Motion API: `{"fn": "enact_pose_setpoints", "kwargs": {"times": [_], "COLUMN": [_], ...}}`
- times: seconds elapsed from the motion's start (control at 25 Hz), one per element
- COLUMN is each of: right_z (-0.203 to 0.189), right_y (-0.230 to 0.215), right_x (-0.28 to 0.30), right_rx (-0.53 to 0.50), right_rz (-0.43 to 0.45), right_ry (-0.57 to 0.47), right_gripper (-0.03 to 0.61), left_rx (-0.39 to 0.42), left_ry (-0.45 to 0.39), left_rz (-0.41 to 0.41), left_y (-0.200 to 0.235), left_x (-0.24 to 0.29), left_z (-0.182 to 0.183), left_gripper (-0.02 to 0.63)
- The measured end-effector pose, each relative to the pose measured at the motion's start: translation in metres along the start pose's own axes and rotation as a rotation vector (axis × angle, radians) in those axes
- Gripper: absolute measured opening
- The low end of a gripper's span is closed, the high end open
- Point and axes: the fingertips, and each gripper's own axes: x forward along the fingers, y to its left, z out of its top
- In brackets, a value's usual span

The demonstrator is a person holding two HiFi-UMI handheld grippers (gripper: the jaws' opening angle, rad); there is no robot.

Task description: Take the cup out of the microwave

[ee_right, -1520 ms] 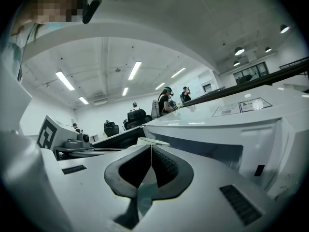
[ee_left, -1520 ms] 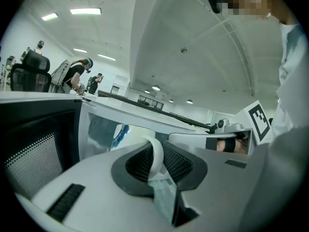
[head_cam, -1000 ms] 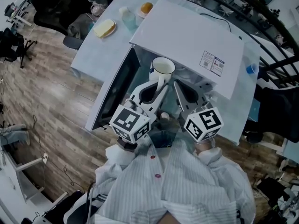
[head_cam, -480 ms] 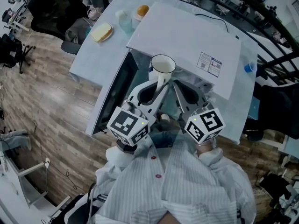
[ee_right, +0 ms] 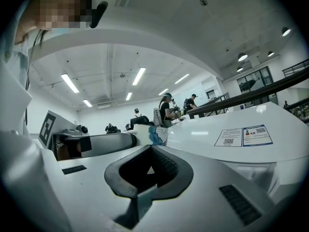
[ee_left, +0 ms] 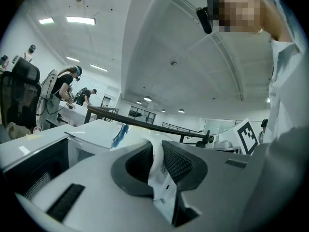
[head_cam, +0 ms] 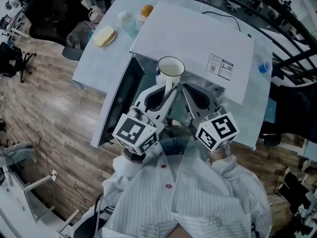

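On the bench [head_cam: 94, 58], yellow food [head_cam: 104, 35] and a bottle [head_cam: 130, 24] sit left of the microwave [head_cam: 198, 38], its door [head_cam: 120, 100] open beside the left gripper [head_cam: 167, 87], whose jaws clench the handle of the cup [head_cam: 171, 69] just outside the opening, while the right gripper [head_cam: 187, 90] has its jaws closed on nothing.

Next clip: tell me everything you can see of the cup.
The cup is white and paper-like, with blue print on its side. It is upright with an open mouth, and nothing is visible inside. A thin white handle strip runs from its side into the left hand-held gripper, whose jaws are shut on that strip. Nothing else is seen touching it. It hangs at the open front of the microwave.
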Motion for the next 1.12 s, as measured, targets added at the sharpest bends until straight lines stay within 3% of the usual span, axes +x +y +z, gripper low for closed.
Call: {"fn": "enact_pose_setpoints", "kwargs": {"times": [1.12], "right_z": [-0.0099], "right_y": [0.0044], "right_x": [0.0091], "right_rx": [0.031], "right_rz": [0.007], "right_ry": [0.036], "right_gripper": [0.034], "left_rx": [0.003], "left_ry": [0.018], "left_rz": [0.003], "left_y": [0.0098], "left_x": [-0.0016], "left_z": [0.0025], "left_gripper": [0.066]}}
